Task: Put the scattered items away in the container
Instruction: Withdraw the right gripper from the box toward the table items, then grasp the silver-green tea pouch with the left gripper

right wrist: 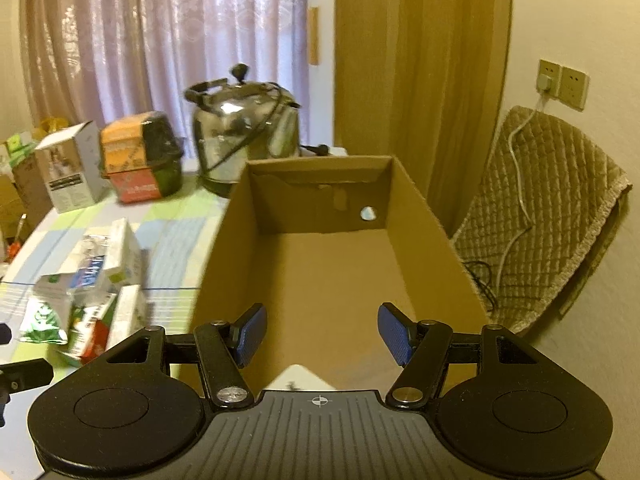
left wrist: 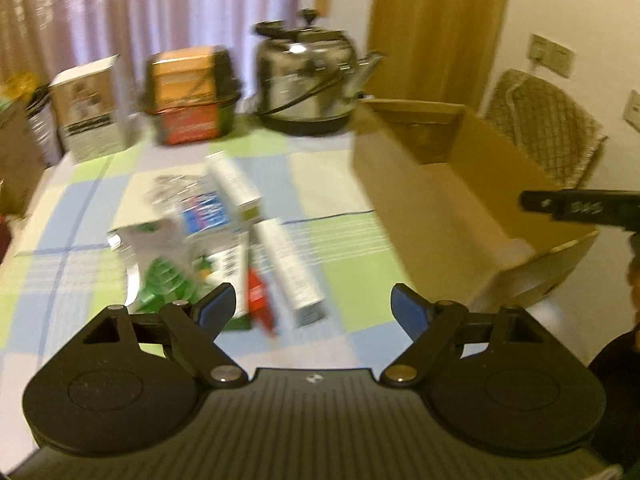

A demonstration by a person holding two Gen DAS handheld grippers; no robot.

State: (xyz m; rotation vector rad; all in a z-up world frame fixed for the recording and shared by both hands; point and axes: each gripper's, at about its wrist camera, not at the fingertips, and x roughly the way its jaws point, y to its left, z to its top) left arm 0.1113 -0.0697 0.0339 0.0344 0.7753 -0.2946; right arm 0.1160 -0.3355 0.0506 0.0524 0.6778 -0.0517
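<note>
Hovering over the open cardboard box (right wrist: 320, 272), the right gripper (right wrist: 319, 334) has its jaws spread wide and holds nothing; a white item (right wrist: 298, 378) shows just under its body at the box's near end, only partly visible, so its kind cannot be told; the box otherwise appears bare. The left gripper (left wrist: 312, 310) is likewise spread wide and empty, poised above the pile of scattered items (left wrist: 224, 240) on the checked tablecloth (left wrist: 320, 184), to the left of the box. Judged step: a deposit into the box looks finished on the right side, and a fresh pick from the pile is in hand on the left. The next move calls for lowering the left gripper onto one item — the long white carton (left wrist: 290, 268) nearest the box is the likeliest candidate — closing across its narrow width, then carrying it over the box's left wall. Count, with blur limiting certainty: two long white cartons, one green foil packet (right wrist: 42, 320), one blue-and-white packet (left wrist: 204, 212), one small red item (left wrist: 260, 300), plus at least one further white box — roughly six or seven remaining. Behind the box, not part of the pile: one steel kettle (right wrist: 246, 132), one orange-and-red package (right wrist: 140, 160), one upright white carton (right wrist: 70, 168).
</note>
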